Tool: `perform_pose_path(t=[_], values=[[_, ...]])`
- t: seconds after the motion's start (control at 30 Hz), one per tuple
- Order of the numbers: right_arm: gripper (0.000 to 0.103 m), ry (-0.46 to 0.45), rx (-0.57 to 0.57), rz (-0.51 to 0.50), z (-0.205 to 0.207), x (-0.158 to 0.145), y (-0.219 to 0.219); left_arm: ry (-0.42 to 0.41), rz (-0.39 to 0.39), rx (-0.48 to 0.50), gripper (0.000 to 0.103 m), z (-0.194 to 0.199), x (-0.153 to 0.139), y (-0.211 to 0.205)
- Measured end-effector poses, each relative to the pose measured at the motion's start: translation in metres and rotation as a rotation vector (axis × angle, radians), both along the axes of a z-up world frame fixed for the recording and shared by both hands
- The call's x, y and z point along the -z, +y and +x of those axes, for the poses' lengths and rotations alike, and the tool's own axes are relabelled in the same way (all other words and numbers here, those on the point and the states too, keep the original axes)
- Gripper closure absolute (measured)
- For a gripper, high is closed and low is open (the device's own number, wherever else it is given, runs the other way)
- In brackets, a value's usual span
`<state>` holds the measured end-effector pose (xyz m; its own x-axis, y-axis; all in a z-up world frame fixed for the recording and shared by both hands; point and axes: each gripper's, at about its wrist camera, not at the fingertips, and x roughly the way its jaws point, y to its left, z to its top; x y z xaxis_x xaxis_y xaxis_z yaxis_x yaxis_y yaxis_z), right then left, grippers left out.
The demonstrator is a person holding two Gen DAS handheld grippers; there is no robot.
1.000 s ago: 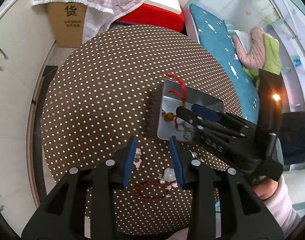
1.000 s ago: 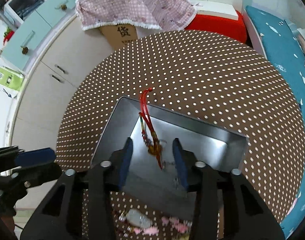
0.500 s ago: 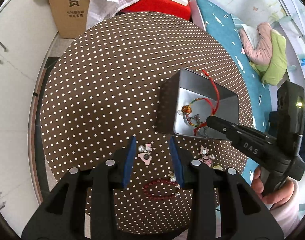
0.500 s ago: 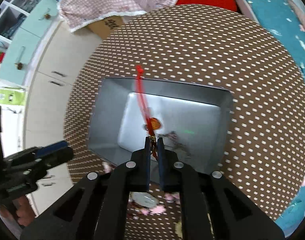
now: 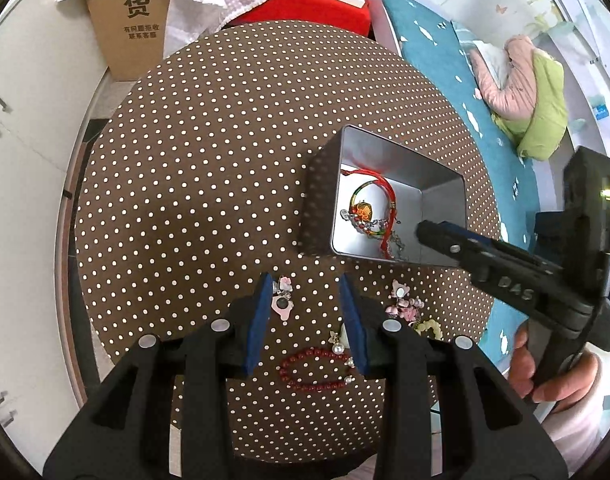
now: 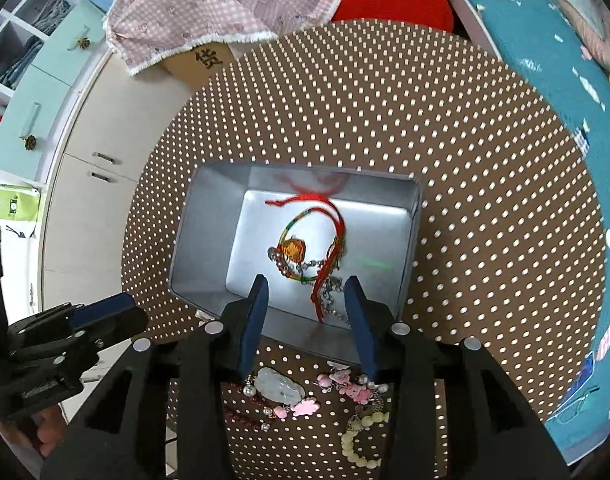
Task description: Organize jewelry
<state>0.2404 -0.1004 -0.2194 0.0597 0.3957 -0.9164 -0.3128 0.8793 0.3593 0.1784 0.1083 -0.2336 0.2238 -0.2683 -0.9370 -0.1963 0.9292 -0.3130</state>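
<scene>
A silver tin box (image 5: 401, 162) (image 6: 193, 240) stands on the brown polka-dot table (image 5: 209, 184). Inside it lie a red cord bracelet with an amber bead (image 5: 365, 210) (image 6: 293, 250) and a silver chain (image 6: 331, 294). My right gripper (image 6: 306, 282) (image 5: 429, 232) hovers over the box's near edge. Its jaws are opening and the pads touch nothing; the cord's tail lies below them. My left gripper (image 5: 305, 280) is open above bare cloth, between pink charms (image 5: 283, 304) and a red bead bracelet (image 5: 313, 372).
More pieces lie near the table's front edge: a white pendant (image 6: 275, 388), pink flower charms (image 5: 405, 308) (image 6: 345, 388) and a cream bead bracelet (image 6: 359, 440) (image 5: 429, 326). A cardboard box (image 5: 133, 28) and white cabinets (image 6: 101, 140) stand beyond, a blue bed (image 5: 445, 64) to the right.
The right gripper, shut on the red cord half a second ago, has let go and pulled back. The cord bracelet now lies in the box. The left gripper has barely moved.
</scene>
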Motion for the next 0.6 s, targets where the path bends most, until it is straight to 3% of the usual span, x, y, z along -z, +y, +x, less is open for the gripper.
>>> perform_pose_path(t=[0.3,0.37,0.6], values=[[0.059,-0.046,0.029,-0.004,-0.025,-0.027,-0.041,0.055,0.006,0.059,0.066,-0.012,0.017,-0.007],[0.059,-0.041,0.035,-0.016,-0.033,-0.024,-0.045,0.081,0.020,0.075,0.054,-0.014,0.026,-0.013],[0.059,0.012,0.018,-0.026,-0.062,-0.002,-0.055,0.106,0.076,0.103,0.053,-0.016,0.049,-0.030]])
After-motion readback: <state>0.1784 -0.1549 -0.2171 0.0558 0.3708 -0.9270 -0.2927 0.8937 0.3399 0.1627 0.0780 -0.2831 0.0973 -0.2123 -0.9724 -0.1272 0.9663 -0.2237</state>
